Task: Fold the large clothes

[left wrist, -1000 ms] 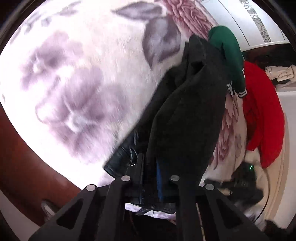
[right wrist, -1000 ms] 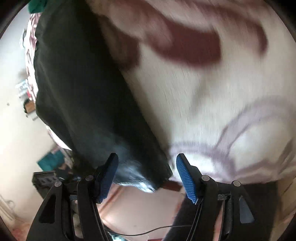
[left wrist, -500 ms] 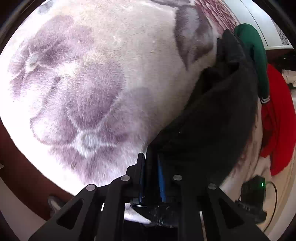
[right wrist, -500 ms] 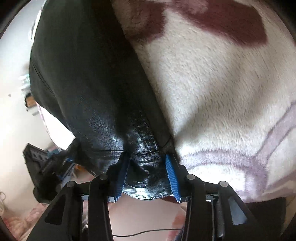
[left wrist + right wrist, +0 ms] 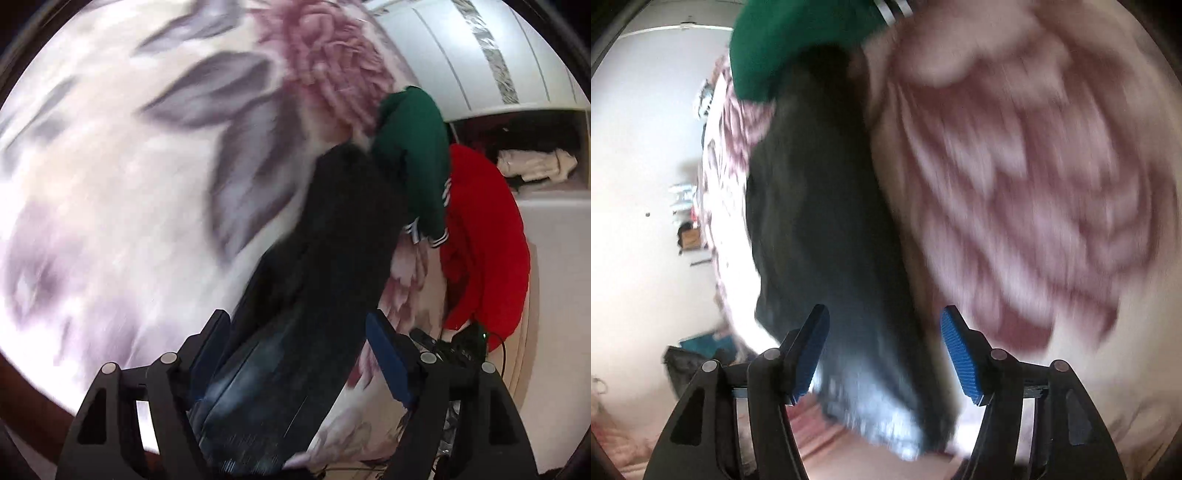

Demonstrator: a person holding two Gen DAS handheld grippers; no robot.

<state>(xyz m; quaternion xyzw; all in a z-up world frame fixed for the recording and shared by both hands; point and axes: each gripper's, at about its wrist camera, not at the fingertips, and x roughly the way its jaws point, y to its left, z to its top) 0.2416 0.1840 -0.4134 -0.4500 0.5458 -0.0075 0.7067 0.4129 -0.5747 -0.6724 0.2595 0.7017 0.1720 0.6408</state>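
Both grippers, left (image 5: 299,347) and right (image 5: 884,345), spread wide over a black garment (image 5: 332,258), apparently released, on a floral blanket (image 5: 110,184).

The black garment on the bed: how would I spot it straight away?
Start at the flowered blanket covering the bed. A long dark strip, the black garment, runs along it, its near end between the open left tongs. Unlike the green top and red garment beyond, it is black.

You are wielding a left gripper (image 5: 297,347) and right gripper (image 5: 882,345) showing black angular frames, round silver screws and ribbed blue pads (image 5: 958,356).
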